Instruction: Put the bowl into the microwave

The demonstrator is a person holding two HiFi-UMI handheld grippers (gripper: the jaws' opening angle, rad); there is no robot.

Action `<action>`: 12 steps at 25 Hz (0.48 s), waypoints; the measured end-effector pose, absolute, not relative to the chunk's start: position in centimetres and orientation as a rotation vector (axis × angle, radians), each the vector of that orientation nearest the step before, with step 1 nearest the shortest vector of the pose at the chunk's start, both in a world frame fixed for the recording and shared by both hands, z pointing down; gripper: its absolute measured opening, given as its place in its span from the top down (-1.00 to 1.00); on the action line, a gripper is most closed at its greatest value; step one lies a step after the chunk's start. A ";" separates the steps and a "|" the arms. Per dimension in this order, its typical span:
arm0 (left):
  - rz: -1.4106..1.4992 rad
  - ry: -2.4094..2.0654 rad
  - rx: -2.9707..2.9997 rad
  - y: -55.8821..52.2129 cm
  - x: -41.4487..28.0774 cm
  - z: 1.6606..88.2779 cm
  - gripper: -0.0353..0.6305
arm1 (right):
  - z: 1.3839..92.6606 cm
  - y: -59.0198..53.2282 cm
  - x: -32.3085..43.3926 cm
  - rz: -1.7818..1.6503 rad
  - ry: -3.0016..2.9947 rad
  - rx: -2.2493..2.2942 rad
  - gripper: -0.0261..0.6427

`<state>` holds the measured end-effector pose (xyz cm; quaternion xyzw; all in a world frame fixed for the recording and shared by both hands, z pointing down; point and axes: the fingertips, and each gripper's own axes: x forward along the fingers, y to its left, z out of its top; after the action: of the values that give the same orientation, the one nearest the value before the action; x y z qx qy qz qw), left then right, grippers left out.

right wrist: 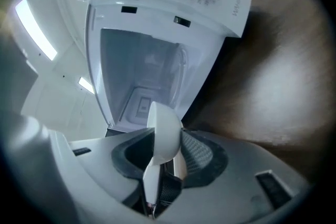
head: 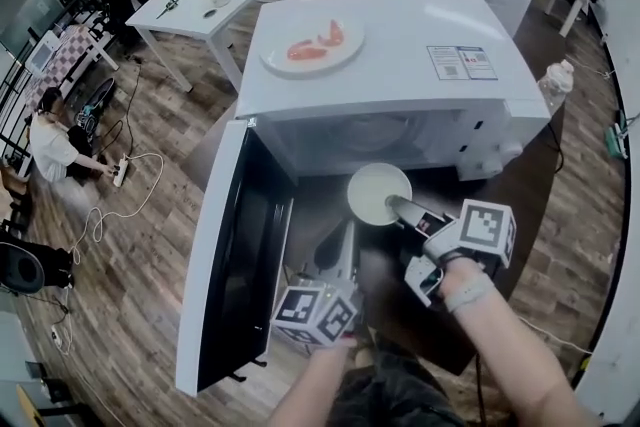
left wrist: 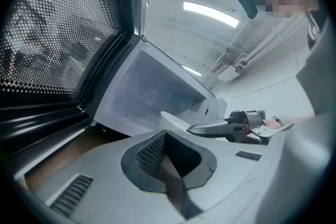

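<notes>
A white bowl (head: 376,194) hangs just outside the open mouth of the microwave (head: 400,35), not yet inside. The right gripper (head: 401,208) pinches it by the near rim alone. The left gripper (left wrist: 169,162), pressed together on nothing, waits low beside the swung-out door (head: 235,255). The likeliest trouble is the grip itself: with only a thin strip of rim between the pads, the bowl's weight sits ahead of the pinch, so it may sag, twist or slip free onto the dark counter (head: 312,215). The opening is another risk, since a bowl carried too high or off-centre could clip the frame's upper edge or side wall and be knocked loose. The left gripper also sits near enough to the door to nudge it into the path. From the head view the oven's floor is hidden under the overhanging top, so the landing spot shows only dimly in the right gripper view. Whether the bowl holds anything cannot be told, as its pale inside gives no clue. The reddish food on the plate (head: 312,50) on top of the microwave is too small to identify.
</notes>
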<state>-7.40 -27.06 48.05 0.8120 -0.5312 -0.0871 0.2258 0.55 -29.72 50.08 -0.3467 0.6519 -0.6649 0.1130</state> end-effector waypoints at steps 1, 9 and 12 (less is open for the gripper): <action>-0.244 -1.468 2.241 -27.6 -7.5 47.9 0.89 | 49.9 -30.4 0.4 -1.942 1.915 -1.016 0.50; -0.261 -1.455 2.229 -29.3 -7.7 48.4 0.89 | 49.6 -34.0 -0.3 -1.877 1.915 -1.034 0.50; -0.273 -1.434 2.229 -30.8 -7.7 48.0 0.89 | 49.6 -35.5 -0.3 -1.877 1.884 -1.059 0.50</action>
<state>-7.71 -30.76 48.00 0.8130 -0.5228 -0.0994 0.2362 -0.32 -35.45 49.56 -0.3663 0.6517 -0.6494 0.1392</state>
